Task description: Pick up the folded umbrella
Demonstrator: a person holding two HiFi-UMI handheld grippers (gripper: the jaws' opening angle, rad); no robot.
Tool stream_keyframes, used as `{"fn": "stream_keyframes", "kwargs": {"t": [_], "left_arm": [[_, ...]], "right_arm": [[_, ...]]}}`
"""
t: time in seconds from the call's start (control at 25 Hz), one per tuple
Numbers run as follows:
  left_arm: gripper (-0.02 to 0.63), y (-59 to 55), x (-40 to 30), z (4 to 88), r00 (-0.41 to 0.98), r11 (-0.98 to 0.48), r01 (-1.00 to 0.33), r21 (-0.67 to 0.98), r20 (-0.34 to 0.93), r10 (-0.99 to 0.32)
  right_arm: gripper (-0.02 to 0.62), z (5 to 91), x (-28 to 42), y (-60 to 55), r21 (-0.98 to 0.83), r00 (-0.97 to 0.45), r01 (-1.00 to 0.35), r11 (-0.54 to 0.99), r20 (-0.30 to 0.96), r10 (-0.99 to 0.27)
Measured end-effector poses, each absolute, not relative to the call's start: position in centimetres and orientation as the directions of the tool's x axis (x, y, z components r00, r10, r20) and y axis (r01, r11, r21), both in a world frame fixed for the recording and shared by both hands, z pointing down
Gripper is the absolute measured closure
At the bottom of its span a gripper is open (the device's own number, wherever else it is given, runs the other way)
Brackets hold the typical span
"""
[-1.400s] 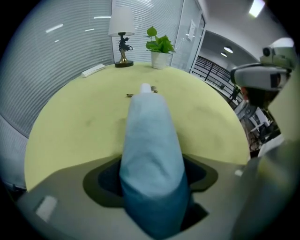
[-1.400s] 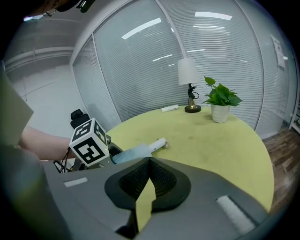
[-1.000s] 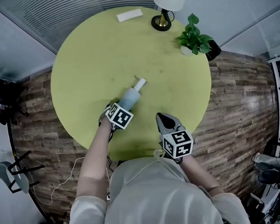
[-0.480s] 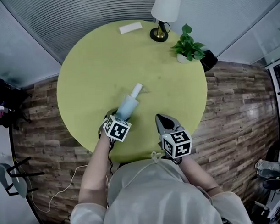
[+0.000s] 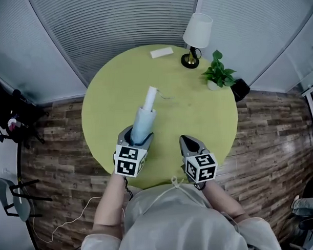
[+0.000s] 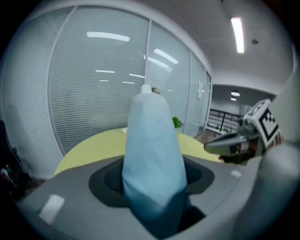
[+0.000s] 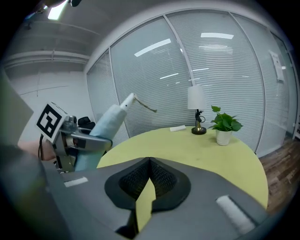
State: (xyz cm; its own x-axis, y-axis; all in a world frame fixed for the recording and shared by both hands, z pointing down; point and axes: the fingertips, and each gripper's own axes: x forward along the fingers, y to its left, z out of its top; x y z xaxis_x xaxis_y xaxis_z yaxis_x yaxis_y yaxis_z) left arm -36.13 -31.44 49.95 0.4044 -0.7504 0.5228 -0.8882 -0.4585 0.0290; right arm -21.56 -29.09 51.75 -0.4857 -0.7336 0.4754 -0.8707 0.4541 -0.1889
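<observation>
Folded umbrella (image 5: pixel 142 125) held over round green table (image 5: pixel 112 98); wood floor (image 5: pixel 269 123), blinds (image 5: pixel 117 26)

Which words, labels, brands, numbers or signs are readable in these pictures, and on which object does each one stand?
No readable text anywhere.
On the left gripper, the left marker cube: black-and-white square patterns, no words.
On the right gripper, the right marker cube: the same.
The white flat item on the table: too small to read.
The folded umbrella: plain, no print seen.
</observation>
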Motion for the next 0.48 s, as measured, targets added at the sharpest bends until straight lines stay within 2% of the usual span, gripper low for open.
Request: {"fn": "stream_keyframes", "kwargs": {"t": [0.24, 0.48], "left_arm": [[0.316, -30.1, -40.5, 42.7, 0.308, -0.293, -0.951, 0.095, 0.292, -0.905], [0.316, -27.5, -44.3, 40.1, 0.168, -0.138, -0.976, 0.171, 0.175, -0.970]], "right_arm": [[0.595, 49.7, -23.3, -29.1, -0.153, -0.508, -0.854, 0.496, 0.446, -0.737], [0.595, 48.0, -24.2, -29.0, -0.135, -0.523, -0.846, 0.516, 0.408, -0.749]]}}
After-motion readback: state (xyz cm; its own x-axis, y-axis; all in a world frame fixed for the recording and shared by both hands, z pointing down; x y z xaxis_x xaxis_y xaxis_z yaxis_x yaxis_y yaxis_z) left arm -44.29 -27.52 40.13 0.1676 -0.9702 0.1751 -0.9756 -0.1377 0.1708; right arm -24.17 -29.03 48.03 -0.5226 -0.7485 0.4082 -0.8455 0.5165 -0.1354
